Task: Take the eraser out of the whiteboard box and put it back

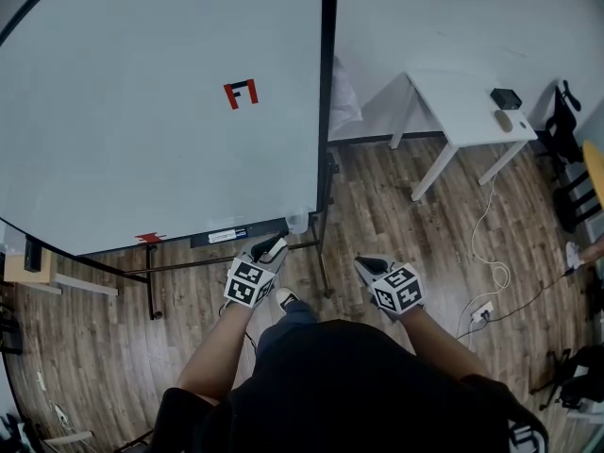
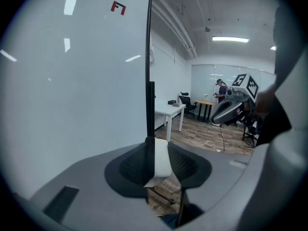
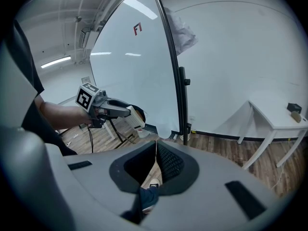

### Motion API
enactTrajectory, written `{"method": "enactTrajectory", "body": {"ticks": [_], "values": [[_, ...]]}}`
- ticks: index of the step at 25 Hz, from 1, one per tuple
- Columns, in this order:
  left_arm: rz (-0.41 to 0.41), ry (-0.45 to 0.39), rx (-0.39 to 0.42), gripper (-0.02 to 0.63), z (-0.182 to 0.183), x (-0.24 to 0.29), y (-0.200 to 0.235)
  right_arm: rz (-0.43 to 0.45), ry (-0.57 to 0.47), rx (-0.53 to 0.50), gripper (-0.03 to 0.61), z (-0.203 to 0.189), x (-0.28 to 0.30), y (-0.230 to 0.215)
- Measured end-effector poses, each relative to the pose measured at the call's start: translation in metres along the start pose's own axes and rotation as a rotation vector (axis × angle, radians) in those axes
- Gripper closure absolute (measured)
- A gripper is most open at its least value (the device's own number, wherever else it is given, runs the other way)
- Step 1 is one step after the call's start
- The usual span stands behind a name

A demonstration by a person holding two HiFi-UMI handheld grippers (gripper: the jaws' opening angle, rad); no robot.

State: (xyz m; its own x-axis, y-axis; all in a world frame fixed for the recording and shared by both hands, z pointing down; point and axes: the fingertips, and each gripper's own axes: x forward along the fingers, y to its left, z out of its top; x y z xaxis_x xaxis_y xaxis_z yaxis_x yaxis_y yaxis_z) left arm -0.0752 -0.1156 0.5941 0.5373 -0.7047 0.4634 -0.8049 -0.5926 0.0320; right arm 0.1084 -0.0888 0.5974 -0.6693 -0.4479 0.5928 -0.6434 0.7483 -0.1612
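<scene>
Snugly inside left claw [image 1: 271, 246]: eraser [image 2: 161, 160].

White whiteboard [image 1: 142, 111] with a black frame [image 1: 327, 92] and a red-and-black mark [image 1: 241, 93]; brown wood-plank floor [image 1: 396, 225]. Black-and-white square markers pattern the grey left tongs [image 1: 272, 246] and right tongs [image 1: 365, 265]. Both the eraser [image 2: 161, 160] and the desk [image 1: 462, 102] are white.

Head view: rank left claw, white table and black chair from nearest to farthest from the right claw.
1. Left claw, holding the eraser, right beside it on its left.
2. White table, across the floor, upper right.
3. Black chair, beyond the table, at the far right edge.
</scene>
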Motion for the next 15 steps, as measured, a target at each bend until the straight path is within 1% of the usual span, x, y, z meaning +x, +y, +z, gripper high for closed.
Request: {"method": "enactTrajectory", "body": {"ticks": [15], "values": [[-0.021,-0.040,0.005,0.469,0.039,0.013,0.022,0.002,-0.003,0.018,0.578,0.012,0.017,-0.006]]}}
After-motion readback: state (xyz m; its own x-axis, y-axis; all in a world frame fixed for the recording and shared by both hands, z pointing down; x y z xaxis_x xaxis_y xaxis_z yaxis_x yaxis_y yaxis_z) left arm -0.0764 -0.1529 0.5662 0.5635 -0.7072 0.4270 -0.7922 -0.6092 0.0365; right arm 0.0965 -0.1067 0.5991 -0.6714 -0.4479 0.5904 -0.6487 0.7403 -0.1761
